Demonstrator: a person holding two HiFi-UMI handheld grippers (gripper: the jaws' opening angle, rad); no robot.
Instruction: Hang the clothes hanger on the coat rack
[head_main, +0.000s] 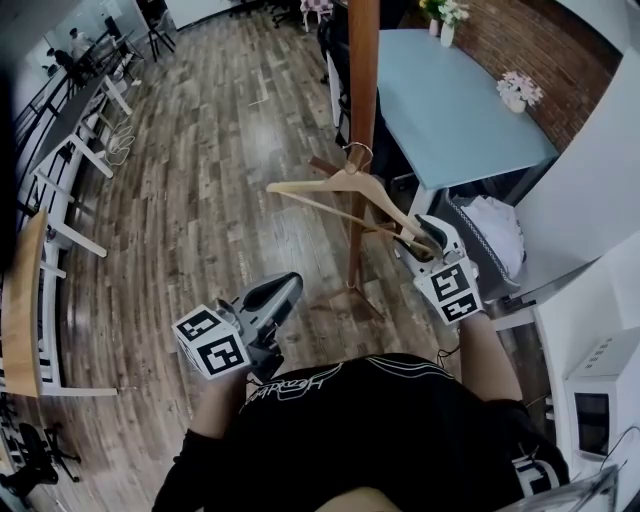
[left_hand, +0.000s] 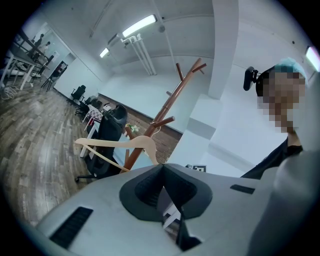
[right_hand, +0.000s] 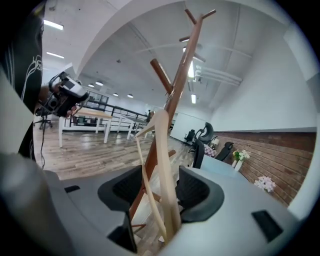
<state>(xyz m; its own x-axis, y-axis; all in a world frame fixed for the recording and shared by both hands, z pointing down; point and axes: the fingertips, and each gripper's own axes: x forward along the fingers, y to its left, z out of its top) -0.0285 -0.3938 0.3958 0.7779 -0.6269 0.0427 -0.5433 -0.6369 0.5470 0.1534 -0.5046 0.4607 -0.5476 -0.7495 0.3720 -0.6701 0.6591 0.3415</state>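
Observation:
A pale wooden clothes hanger (head_main: 340, 185) hangs by its metal hook from a peg of the brown wooden coat rack (head_main: 362, 80). Its near arm runs down between the jaws of my right gripper (head_main: 420, 240). In the right gripper view the hanger (right_hand: 162, 165) passes between the wide-spread pads with gaps on both sides, and the coat rack (right_hand: 182, 75) rises behind it. My left gripper (head_main: 285, 290) is held low near the body, away from the rack, jaws shut on nothing. The left gripper view shows the hanger (left_hand: 115, 144) on the rack (left_hand: 170, 107) ahead of the left gripper (left_hand: 162, 167).
A light blue table (head_main: 450, 100) with a flower pot (head_main: 518, 92) stands right behind the rack, with a black chair (head_main: 340, 60) beside it. A bin with white cloth (head_main: 495, 230) sits at the right. White desks (head_main: 80, 130) line the left. Wooden floor lies between.

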